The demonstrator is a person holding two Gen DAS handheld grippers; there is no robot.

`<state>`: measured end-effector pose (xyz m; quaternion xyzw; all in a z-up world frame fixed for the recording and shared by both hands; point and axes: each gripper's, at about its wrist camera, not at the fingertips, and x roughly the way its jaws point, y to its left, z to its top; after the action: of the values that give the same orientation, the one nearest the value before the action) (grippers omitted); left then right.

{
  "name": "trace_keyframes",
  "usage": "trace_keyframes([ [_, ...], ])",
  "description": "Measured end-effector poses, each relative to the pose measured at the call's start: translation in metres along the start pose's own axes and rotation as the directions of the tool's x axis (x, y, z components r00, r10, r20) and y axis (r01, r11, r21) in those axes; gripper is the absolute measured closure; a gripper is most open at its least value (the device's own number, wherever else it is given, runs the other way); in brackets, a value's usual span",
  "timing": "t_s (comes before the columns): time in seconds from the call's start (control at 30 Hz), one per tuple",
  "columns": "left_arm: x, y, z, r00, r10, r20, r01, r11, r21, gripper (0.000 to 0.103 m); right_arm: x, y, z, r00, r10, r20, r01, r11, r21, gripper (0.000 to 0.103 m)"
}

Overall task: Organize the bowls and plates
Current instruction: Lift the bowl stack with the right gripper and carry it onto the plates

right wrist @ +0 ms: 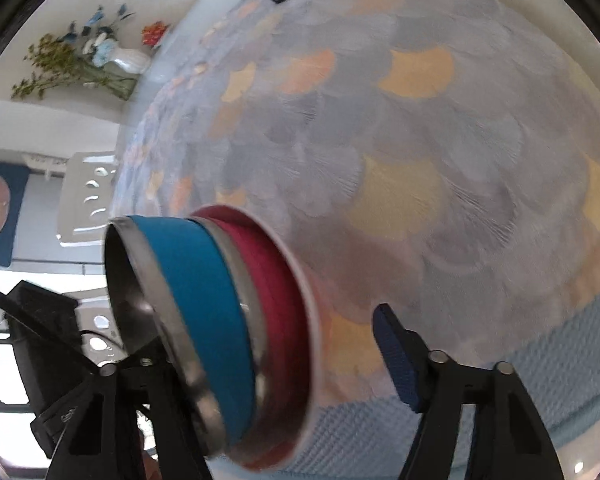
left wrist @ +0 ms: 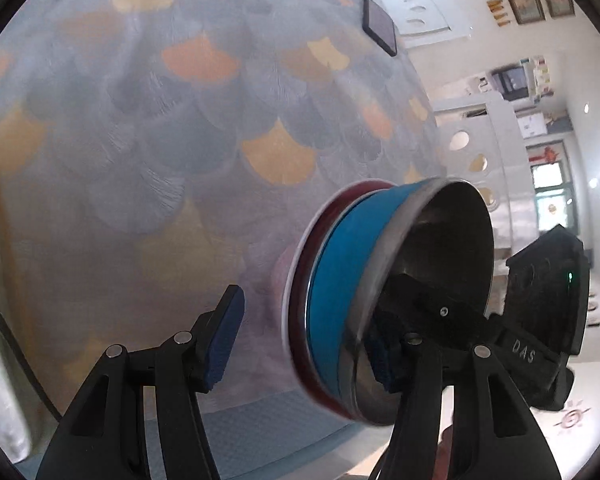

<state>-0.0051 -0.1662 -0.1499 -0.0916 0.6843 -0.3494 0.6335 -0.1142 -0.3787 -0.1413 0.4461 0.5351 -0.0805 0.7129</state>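
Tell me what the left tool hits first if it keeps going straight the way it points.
Probably the scale-patterned tablecloth: the left tool points down at bare cloth. The stacked bowls sit just right of that line, so depth is uncertain.

Scale-patterned tablecloth (left wrist: 180,140), dark phone (left wrist: 380,26) on it — flower vase (right wrist: 130,62) beyond.

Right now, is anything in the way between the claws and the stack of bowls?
No, nothing visible. The stack of bowls sits between the fingers of the left claw and the right claw: each has one finger at the blue bowl's open mouth and one outside. Only tablecloth lies around.
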Motion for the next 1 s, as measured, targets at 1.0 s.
trace_keyframes([
  [1.0, -0.109, -0.002, 0.004, 0.958, 0.019, 0.287, -0.028, 0.999, 0.026, 0.058, -0.026, 0.125, -0.016, 0.995, 0.0, 0.1, 0.032, 0.949, -0.315, 0.051],
])
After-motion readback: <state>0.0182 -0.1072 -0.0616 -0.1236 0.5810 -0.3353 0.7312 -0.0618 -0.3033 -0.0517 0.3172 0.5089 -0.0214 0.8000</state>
